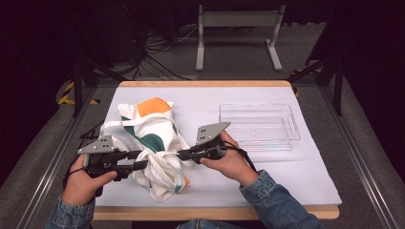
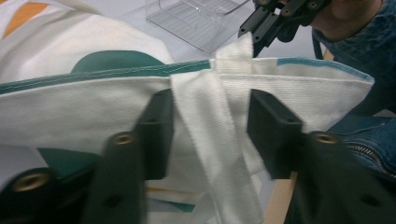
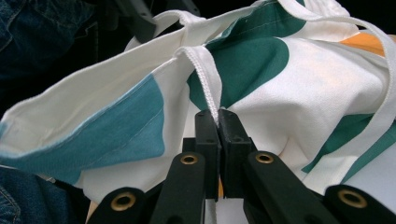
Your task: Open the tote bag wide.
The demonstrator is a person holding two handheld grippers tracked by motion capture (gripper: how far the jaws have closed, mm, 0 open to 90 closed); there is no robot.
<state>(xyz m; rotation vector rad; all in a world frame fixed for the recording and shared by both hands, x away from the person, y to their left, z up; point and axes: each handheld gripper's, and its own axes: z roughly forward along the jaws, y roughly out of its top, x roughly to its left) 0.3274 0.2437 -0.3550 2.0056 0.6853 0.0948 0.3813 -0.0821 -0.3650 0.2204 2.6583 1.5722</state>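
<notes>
Both hands spread the tote bag [image 1: 153, 143] left of the clear tray [image 1: 258, 126]: right gripper [image 3: 218, 122] clamps its rim, left gripper [image 2: 210, 123] straddles the handle strap [image 2: 212, 135], jaws apart.

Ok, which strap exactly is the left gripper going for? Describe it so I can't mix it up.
On the white table, find the cream tote bag with green and orange patches. Follow its green-stitched rim to the plain white webbing handle sewn on there, hanging between the left gripper jaws. The right gripper instead pinches the bag's hemmed edge.
</notes>
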